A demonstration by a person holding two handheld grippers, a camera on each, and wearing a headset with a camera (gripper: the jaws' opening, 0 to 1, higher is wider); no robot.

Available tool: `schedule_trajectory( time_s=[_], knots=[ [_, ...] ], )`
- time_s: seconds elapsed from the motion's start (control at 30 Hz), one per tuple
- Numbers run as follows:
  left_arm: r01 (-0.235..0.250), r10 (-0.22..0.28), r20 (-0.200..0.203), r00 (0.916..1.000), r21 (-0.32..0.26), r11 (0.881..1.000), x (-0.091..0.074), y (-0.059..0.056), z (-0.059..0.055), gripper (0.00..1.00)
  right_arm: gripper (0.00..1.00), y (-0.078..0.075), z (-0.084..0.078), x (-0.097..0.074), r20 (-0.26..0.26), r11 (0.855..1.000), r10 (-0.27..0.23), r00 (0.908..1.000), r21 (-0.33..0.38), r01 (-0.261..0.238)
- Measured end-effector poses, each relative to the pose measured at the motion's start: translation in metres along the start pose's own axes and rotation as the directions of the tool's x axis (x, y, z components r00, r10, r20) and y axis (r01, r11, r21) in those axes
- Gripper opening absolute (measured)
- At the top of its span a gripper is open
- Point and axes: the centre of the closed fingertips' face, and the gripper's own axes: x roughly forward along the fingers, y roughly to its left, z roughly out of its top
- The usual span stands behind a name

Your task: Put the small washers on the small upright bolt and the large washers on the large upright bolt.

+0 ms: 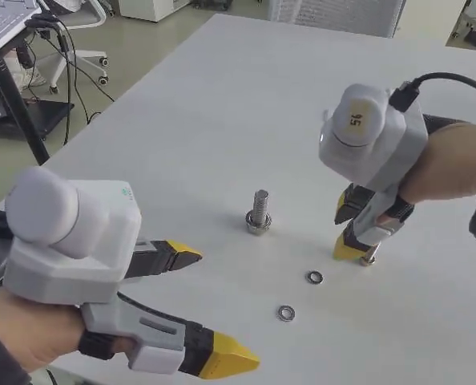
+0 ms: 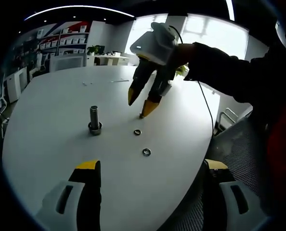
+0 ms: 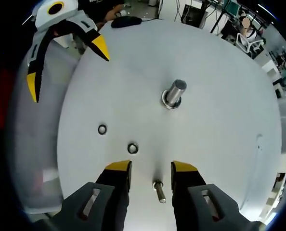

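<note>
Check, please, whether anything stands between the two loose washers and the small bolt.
Yes: the right gripper straddles the small bolt, and one of its jaws sits between it and the two loose washers. Otherwise only bare table lies between.

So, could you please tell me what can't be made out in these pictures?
- Large bolt: washer count at its base, too small in every view.
- Small bolt: partly covered in the head view by the right hand-held gripper.
- Two loose washers: small or large, too tiny to tell.
</note>
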Motion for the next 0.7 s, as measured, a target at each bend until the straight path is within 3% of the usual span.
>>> schedule_trajectory(
  time_s=[0.27,0.7],
  knots=[
    [0.0,0.0,0.008,1.0,0.0,1.0,0.0,0.001,0.002,0.87,0.34,0.008,0.007,0.01,-0.009,0.999,0.029,0.9995,-0.024,-0.029],
    [0.004,-0.004,0.011,0.9999,0.008,1.0,0.0,0.0,0.004,0.87,0.31,0.021,0.003,0.031,-0.02,0.997,0.075,0.997,-0.017,-0.075]
  ],
)
